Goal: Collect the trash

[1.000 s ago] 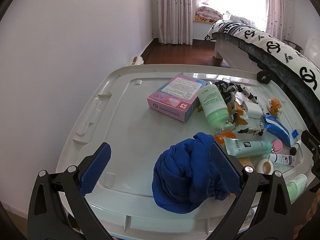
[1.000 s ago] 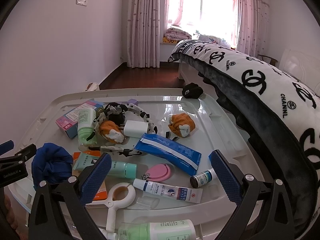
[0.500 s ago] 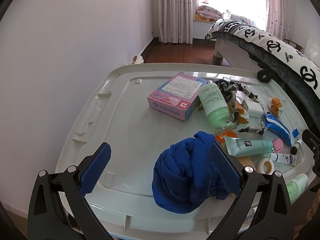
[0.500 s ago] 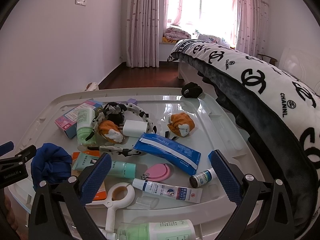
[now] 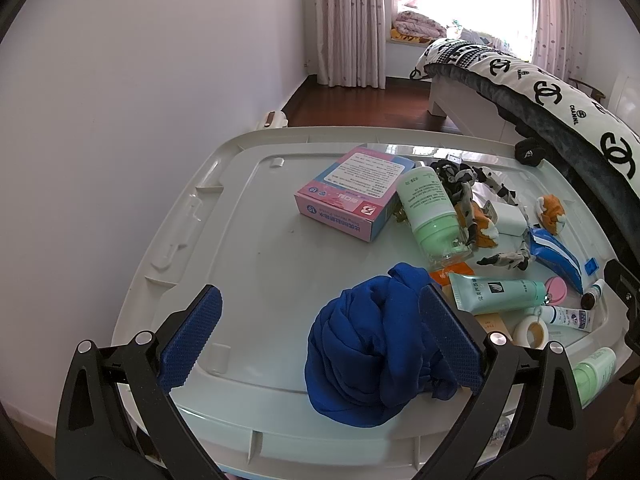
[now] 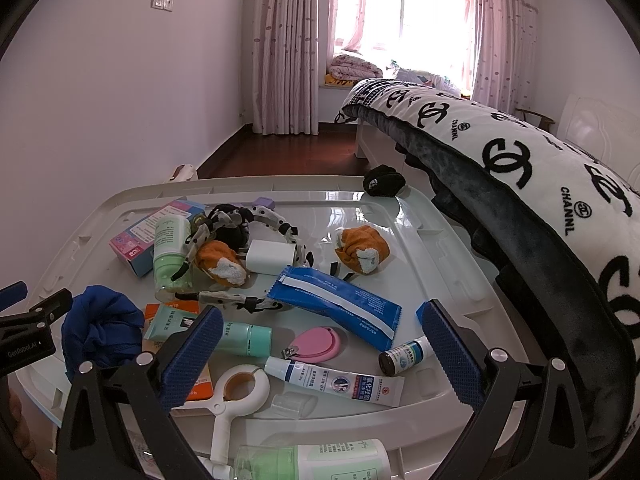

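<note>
A white plastic bin lid point(image 5: 248, 248) serves as the tabletop. My left gripper point(image 5: 320, 332) hovers open over its near edge, and a balled blue cloth point(image 5: 372, 356) lies just inside its right finger. My right gripper point(image 6: 320, 344) is open above small clutter: a blue wrapper pack point(image 6: 340, 300), a pink nail clipper case point(image 6: 320, 342), a white ointment tube point(image 6: 336, 380) and a small brown vial point(image 6: 404, 354). The blue cloth point(image 6: 104, 328) shows at the left of the right wrist view, with the left gripper's black frame beside it.
A pink box point(image 5: 356, 188), green bottle point(image 5: 430, 212), teal tube point(image 5: 496, 292), spotted headband point(image 6: 256, 220), white charger point(image 6: 270, 258), two orange socks point(image 6: 360, 250) and a black sock point(image 6: 384, 180) crowd the lid. A bed with a logo blanket point(image 6: 520, 168) borders the right; a wall stands left.
Both views have shifted only slightly; the grippers stay open and nothing on the lid has moved.
</note>
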`<act>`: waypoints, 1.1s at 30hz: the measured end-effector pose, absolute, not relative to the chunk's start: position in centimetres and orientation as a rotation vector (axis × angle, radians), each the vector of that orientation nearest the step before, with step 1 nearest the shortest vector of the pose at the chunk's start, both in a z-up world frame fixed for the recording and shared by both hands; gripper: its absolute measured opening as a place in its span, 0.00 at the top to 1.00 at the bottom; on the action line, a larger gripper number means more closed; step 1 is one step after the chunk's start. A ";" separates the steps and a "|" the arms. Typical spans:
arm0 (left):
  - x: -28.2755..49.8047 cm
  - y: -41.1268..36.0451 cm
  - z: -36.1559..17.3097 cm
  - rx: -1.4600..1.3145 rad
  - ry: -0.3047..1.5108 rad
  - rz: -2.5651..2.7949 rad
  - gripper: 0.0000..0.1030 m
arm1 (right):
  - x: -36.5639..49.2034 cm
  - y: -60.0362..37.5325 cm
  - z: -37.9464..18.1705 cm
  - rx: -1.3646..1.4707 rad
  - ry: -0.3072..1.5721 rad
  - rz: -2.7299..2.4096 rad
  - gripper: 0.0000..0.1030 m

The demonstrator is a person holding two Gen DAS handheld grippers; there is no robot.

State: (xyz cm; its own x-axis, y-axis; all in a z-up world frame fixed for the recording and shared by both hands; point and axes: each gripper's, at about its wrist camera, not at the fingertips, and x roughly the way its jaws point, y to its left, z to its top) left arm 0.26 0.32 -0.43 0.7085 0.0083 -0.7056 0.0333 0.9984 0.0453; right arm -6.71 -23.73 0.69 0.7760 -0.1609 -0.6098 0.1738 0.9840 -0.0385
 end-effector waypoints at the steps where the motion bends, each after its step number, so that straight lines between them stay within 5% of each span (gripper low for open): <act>1: 0.3 0.3 -0.4 0.056 0.784 -0.014 0.06 | -6.7 -23.7 0.7 0.022 0.658 -0.180 0.05; 33: 1.7 0.5 -2.9 0.023 0.858 -0.058 0.06 | -6.7 -23.8 0.7 0.023 0.660 -0.176 0.05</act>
State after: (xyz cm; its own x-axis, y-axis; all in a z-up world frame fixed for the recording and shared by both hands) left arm 1.65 0.48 -2.86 0.6523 -0.0421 -0.7568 0.0607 0.9982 -0.0032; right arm -6.75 -23.81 0.65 0.7757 -0.1549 -0.6118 0.1694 0.9849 -0.0345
